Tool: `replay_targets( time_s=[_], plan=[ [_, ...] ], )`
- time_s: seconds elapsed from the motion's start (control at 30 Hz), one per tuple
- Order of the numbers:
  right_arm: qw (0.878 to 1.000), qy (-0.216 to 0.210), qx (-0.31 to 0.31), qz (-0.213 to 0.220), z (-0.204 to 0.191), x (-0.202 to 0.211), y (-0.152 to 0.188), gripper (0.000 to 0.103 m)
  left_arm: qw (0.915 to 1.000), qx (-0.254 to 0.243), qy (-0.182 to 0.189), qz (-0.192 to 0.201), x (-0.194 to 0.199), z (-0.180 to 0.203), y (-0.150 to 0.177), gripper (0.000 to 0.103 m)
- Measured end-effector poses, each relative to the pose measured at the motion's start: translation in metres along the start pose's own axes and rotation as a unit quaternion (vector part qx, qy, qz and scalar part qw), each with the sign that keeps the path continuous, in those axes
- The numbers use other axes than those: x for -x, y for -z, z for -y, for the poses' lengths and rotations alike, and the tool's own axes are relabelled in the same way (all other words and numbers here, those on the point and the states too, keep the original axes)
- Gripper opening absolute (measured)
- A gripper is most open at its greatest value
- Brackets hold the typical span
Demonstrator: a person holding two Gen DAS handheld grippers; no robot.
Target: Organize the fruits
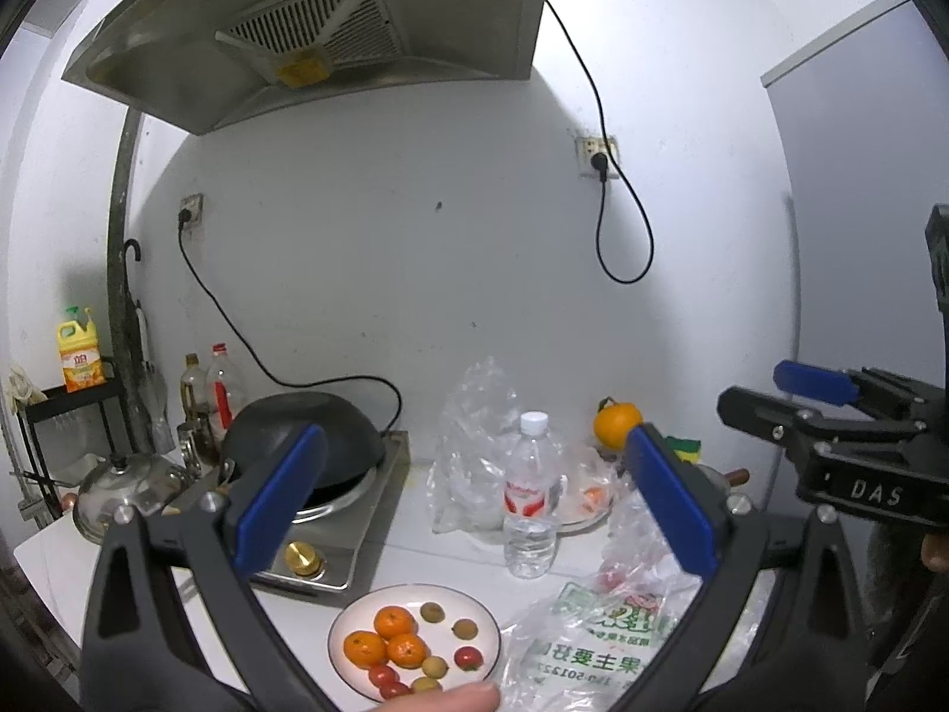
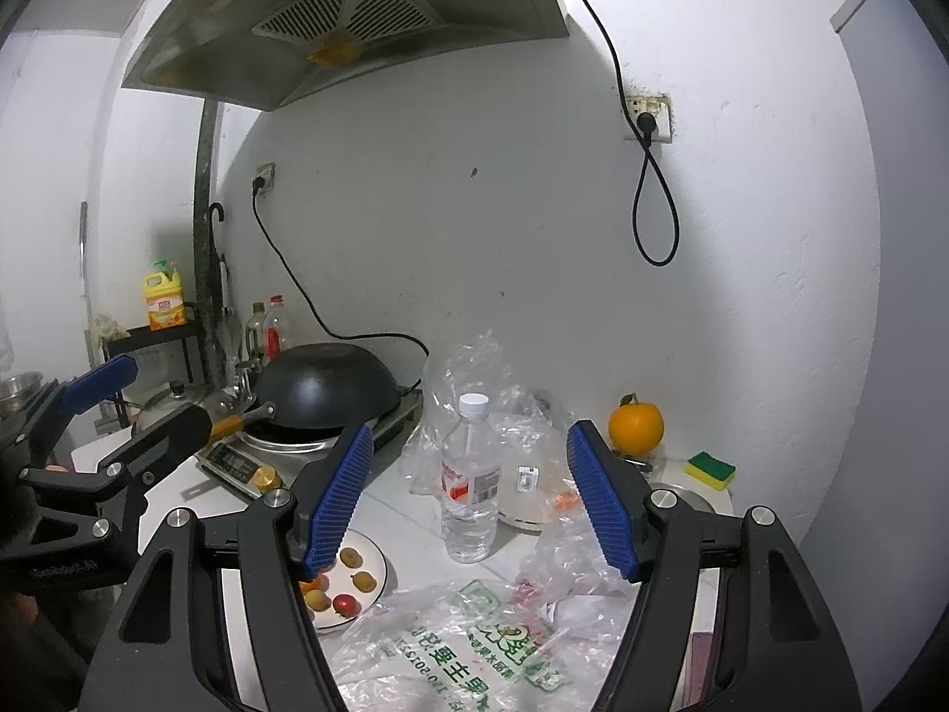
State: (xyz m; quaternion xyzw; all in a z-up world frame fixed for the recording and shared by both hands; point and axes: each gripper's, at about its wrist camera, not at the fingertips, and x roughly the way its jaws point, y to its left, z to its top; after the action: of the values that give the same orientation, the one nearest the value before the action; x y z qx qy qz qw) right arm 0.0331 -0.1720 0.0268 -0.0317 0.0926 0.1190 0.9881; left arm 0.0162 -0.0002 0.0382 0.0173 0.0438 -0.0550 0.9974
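A white plate on the counter holds three small oranges, several cherry tomatoes and several yellow-brown fruits. The plate shows partly behind my right gripper's left finger. A large orange sits at the back right. A clear printed plastic bag lies right of the plate, with red fruit inside. My left gripper is open and empty above the counter. My right gripper is open and empty; it also shows in the left wrist view.
A water bottle stands mid-counter beside crumpled clear bags. A black wok sits on a stove at the left. Oil bottles, a pot lid, a sponge and a range hood are around.
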Motion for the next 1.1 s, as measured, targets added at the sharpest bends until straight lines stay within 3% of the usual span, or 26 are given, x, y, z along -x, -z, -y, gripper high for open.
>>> replay_targets(
  time_s=[1.1],
  plan=[
    [1.0,-0.002,-0.003,-0.008,0.0034,-0.0083,0.0007,0.071,0.9999,-0.01,-0.01,-0.004,-0.0092,0.0084,-0.0017,0.102]
  ],
)
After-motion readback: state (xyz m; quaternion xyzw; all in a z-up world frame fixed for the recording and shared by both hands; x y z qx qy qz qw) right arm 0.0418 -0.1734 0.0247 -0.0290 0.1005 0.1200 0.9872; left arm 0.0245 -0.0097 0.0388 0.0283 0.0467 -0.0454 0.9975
